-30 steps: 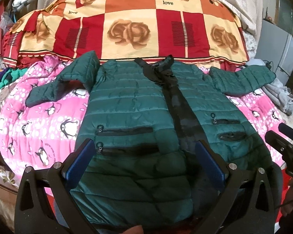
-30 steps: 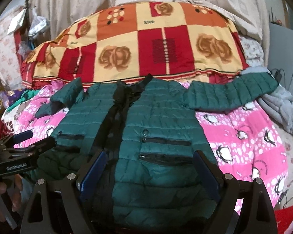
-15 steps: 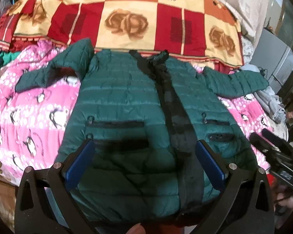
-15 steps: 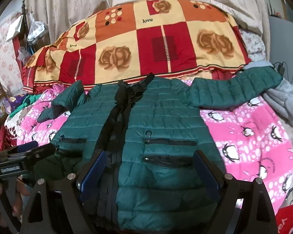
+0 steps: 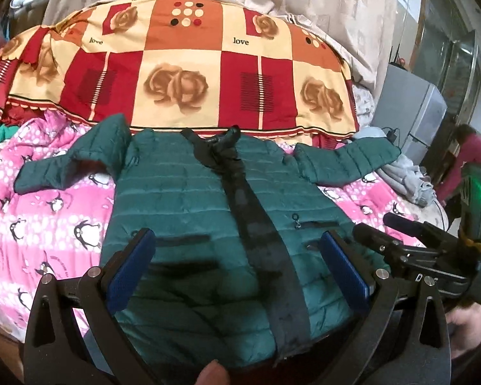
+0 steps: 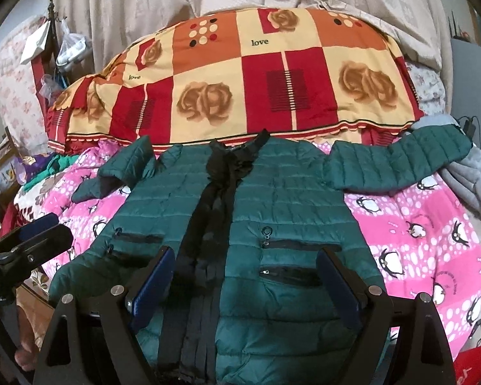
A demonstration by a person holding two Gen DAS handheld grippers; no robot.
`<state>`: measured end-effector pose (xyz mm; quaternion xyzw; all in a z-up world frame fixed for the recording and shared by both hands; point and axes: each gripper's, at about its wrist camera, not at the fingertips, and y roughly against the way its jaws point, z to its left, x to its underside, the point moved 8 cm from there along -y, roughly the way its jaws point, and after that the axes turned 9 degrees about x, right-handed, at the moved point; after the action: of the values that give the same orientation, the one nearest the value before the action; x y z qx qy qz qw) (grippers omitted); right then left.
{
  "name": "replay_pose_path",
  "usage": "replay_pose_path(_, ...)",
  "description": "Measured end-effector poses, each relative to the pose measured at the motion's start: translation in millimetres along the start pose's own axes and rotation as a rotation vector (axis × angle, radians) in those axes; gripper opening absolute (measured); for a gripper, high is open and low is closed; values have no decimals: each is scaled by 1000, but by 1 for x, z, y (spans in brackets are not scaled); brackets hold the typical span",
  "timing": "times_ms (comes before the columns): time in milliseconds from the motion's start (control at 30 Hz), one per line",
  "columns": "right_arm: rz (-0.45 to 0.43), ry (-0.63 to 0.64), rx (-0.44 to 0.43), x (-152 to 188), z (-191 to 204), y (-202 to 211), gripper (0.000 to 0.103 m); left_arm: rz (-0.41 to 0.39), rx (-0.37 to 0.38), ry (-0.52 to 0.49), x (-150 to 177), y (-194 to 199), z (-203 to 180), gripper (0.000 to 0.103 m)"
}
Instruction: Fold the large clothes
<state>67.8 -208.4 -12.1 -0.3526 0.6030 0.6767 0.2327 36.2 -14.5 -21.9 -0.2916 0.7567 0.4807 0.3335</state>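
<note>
Both grippers pulled back from green jacket (image 5: 182, 211); fingers (image 5: 130, 268) apart, holding nothing.

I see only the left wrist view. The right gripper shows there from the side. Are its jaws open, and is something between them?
Observer: In the right wrist view the right gripper is wide open with nothing between its fingers. It hovers over the green jacket near the hem.
Operator: The left gripper hides part of the lower pocket from me. Where is its slider?
Observer: The lower pocket shows whole in the right wrist view. Its slider sits at the end nearer the black placket.
</note>
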Motion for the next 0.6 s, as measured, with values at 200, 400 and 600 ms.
replay_pose_path(200,6,-14,0,1,-5,-1,88,21,1,24,5,-6,6,103)
replay_pose_path(400,22,-23,-1,4,-11,-5,88,26,-53,22,7,-11,7,103)
replay_pose_path(600,23,-26,2,4,-13,-5,88,39,-118,-30,7,-12,4,103)
